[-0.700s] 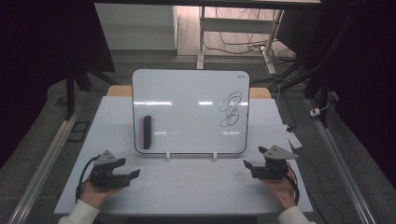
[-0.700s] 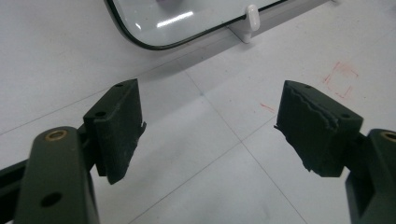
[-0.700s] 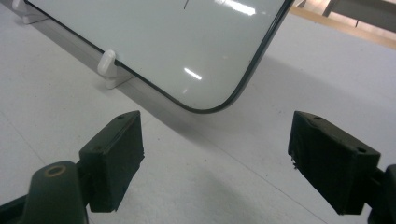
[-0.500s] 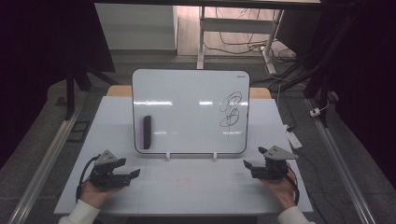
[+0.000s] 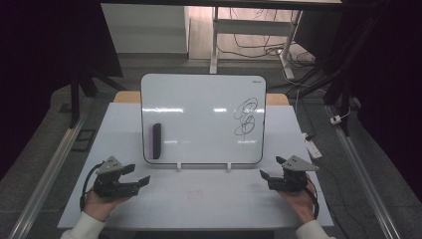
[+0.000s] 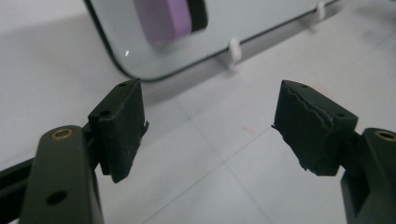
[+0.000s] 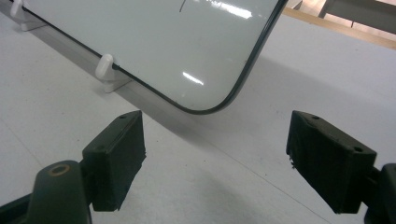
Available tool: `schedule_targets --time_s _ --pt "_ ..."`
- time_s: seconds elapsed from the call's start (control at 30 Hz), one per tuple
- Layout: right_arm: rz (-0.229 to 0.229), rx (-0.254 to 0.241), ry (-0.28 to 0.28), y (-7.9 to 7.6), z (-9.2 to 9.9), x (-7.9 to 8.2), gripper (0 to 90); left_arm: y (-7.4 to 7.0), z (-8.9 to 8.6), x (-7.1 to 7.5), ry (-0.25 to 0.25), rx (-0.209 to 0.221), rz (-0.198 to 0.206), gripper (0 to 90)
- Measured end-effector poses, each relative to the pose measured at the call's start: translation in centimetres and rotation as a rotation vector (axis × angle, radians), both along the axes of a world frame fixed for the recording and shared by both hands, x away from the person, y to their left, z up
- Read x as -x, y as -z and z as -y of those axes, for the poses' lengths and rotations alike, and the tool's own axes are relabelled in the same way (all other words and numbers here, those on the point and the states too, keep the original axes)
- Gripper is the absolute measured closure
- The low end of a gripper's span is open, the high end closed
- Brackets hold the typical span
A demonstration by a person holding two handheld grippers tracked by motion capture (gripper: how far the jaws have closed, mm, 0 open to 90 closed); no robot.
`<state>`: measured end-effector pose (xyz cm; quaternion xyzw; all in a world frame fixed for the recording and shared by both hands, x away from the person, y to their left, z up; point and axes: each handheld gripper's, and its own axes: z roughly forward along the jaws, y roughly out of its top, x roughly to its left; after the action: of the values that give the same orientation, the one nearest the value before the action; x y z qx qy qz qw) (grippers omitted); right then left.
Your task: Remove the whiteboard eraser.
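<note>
Compared with the 2 earlier frames, nothing on the table has shifted; both hands and tools sit where they were.

The whiteboard (image 5: 203, 118) stands propped on the white table (image 5: 199, 199), leaning back on 2 small white clips (image 5: 179, 166). A black scribble (image 5: 246, 117) marks its right half. An eraser (image 5: 155, 141) with a purple face and black back clings upright to the board's lower left area; its purple side shows at the top of the left gripper view (image 6: 163, 18).

The left gripper (image 5: 134, 175) rests on the table in front of the board's lower left corner, held in the person's left hand (image 5: 99, 203). Its jaws stand spread apart with nothing between them, pointed toward the board's bottom edge.

The right gripper (image 5: 271, 169) rests in front of the board's lower right corner, held in the right hand (image 5: 300, 203). Its jaws are likewise spread wide and empty, the board's rounded corner (image 7: 219, 105) ahead of them.
</note>
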<state>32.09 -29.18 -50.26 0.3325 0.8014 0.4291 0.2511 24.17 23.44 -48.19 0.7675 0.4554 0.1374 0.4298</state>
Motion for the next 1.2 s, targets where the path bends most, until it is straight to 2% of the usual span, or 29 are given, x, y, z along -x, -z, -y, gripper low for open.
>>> schedule_targets --time_s 0.13,0.3,0.4,0.77,0.97,1.2 --pt "-0.006 -0.004 -0.004 0.1 -0.1 0.0 18.9 -1.2 0.5 0.1 -0.012 0.007 0.045 26.6" --pt "0.001 -0.003 -0.013 0.0 -0.3 0.2 18.9 -2.1 1.1 -0.3 -0.023 0.009 0.065 27.7" --pt "0.008 0.0 -0.011 0.0 -0.4 0.2 19.1 -2.9 1.8 -1.4 -0.028 -0.002 0.084 28.7" --pt "0.01 0.008 0.0 0.0 -0.4 0.3 19.1 -2.7 3.3 -3.7 -0.048 -0.046 0.076 30.9" --pt "0.013 0.009 0.003 -0.1 -0.4 0.3 19.3 -2.3 3.6 -5.1 -0.099 -0.094 0.076 32.9" --pt "0.016 0.01 0.007 -0.1 -0.4 0.4 19.5 -2.0 4.0 -6.1 -0.127 -0.12 0.08 38.5"
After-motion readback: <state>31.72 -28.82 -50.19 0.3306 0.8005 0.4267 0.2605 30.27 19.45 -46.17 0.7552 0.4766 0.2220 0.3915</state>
